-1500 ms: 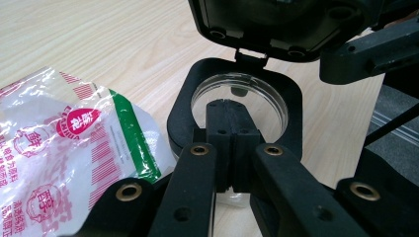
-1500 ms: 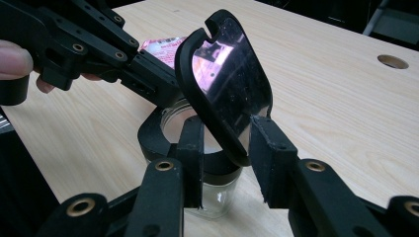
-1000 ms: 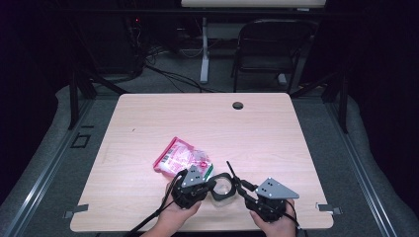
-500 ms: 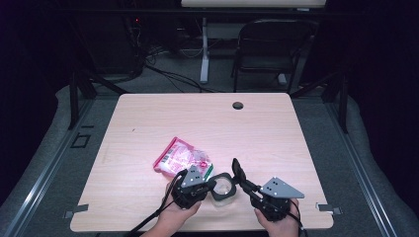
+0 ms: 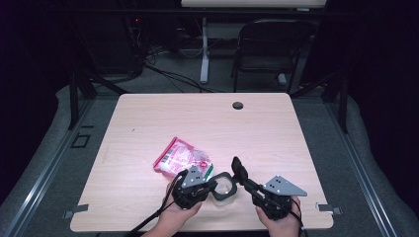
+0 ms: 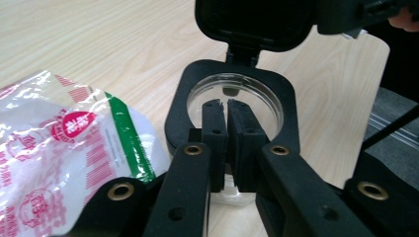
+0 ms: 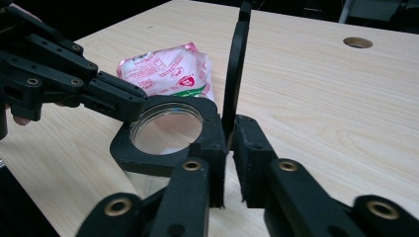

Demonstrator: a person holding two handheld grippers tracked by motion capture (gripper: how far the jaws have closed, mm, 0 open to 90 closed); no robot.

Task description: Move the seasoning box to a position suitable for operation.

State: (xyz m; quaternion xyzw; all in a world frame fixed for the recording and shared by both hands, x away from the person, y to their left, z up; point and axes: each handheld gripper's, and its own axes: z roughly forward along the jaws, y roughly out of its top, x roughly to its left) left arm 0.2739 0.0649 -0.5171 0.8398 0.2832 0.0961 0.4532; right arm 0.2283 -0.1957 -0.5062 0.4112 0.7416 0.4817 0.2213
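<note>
A: What am I holding?

B: My left tool (image 5: pixel 210 183) is clenched on the near rim of a clear container with a black frame (image 5: pixel 223 185), its jaws having just eased a little. It sits near the worktop's (image 5: pixel 276 133) near edge. My right tool (image 5: pixel 245 178) grips its raised black lid (image 5: pixel 236 168); those jaws just widened slightly.

A: Anything else nearby?

B: A pink and white packet (image 5: pixel 184 158) lies just left of it, farther away.

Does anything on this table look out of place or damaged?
Nothing looks broken or spilled. The clear jar has its black hinged lid standing open, and the crinkled pink snack bag lies askew beside it.
</note>
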